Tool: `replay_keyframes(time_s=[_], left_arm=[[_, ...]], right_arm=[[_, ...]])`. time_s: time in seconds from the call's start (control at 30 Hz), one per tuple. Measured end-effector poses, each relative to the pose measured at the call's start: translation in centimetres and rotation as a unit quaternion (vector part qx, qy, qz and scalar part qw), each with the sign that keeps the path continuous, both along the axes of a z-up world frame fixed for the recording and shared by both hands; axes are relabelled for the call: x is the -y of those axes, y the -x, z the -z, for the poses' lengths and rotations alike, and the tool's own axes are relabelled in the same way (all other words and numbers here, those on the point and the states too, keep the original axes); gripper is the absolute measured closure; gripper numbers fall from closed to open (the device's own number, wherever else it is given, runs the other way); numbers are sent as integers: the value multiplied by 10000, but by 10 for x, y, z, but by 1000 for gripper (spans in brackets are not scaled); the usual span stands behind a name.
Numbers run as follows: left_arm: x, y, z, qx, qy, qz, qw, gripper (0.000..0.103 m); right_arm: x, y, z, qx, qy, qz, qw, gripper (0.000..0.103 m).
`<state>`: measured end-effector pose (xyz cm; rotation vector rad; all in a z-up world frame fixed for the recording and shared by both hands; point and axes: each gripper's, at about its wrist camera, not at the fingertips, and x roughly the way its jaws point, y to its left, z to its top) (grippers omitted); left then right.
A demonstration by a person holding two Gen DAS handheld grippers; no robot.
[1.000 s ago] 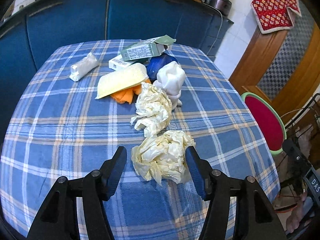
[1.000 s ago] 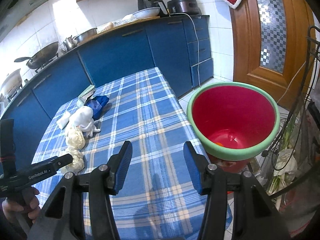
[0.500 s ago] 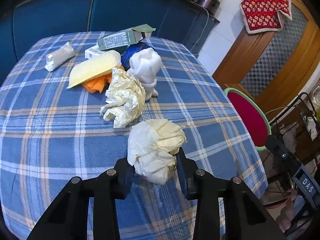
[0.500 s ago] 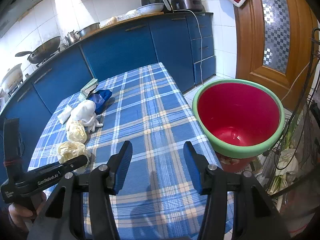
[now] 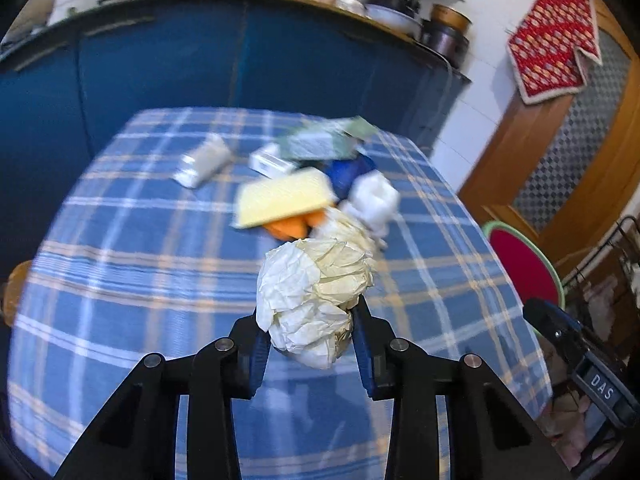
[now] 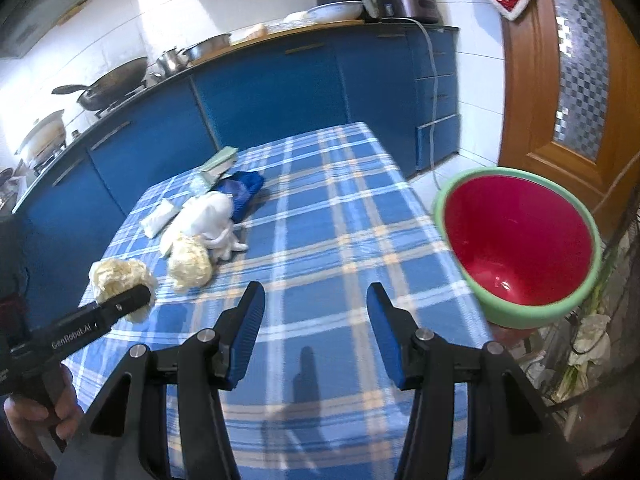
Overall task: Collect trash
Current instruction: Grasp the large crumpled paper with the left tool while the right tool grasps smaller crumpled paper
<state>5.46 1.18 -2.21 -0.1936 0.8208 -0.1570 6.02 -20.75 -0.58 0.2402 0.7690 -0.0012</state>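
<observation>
My left gripper (image 5: 310, 334) is shut on a crumpled cream paper ball (image 5: 316, 292) and holds it above the blue checked tablecloth (image 5: 120, 280); it also shows in the right wrist view (image 6: 120, 280). A second cream paper ball (image 6: 190, 262), a white wad (image 6: 212, 212), a blue bag (image 6: 244, 190), a yellow sheet (image 5: 282, 200) over orange scraps, and small boxes (image 5: 316, 144) lie on the table. My right gripper (image 6: 316, 320) is open and empty over the table's near right part. The red bin with a green rim (image 6: 516, 240) stands right of the table.
A white packet (image 5: 202, 162) lies at the far left of the pile. Blue kitchen cabinets (image 6: 260, 92) run behind the table with pans on top. A wooden door (image 6: 560, 80) is at the right. A wire rack with plants (image 6: 580, 352) stands by the bin.
My left gripper closed on the near paper ball and lifted it off the cloth. My right gripper stayed open and shifted slightly left relative to the bin.
</observation>
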Motion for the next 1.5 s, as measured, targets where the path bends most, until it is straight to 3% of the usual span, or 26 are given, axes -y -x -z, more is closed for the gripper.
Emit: replay_keyframes(time_s=[0.4, 0.7, 1.03, 1.13, 1.3, 1.37, 1.5], left_arm=[[-54, -10, 11, 41, -250, -766, 9967, 65], [-70, -17, 26, -108, -145, -931, 9955, 66], [-74, -24, 36, -216, -111, -971, 9950, 66], [-74, -24, 36, -217, -114, -965, 9950, 65], [-72, -23, 35, -194, -127, -950, 9952, 66], [-70, -22, 33, -173, -139, -932, 9954, 65], [-66, -20, 29, -134, -155, -892, 9958, 65]], right_arm=[[-65, -42, 8, -99, -55, -756, 9971, 48], [-105, -77, 30, -434, -32, -1133, 9926, 48], [-119, -100, 49, -688, -53, -1269, 9895, 48], [-119, -104, 57, -851, -123, -1284, 9880, 69], [-116, -99, 55, -774, -142, -1349, 9877, 77], [-116, -98, 54, -760, -141, -1361, 9877, 85], [-113, -90, 48, -666, -132, -1414, 9876, 86]])
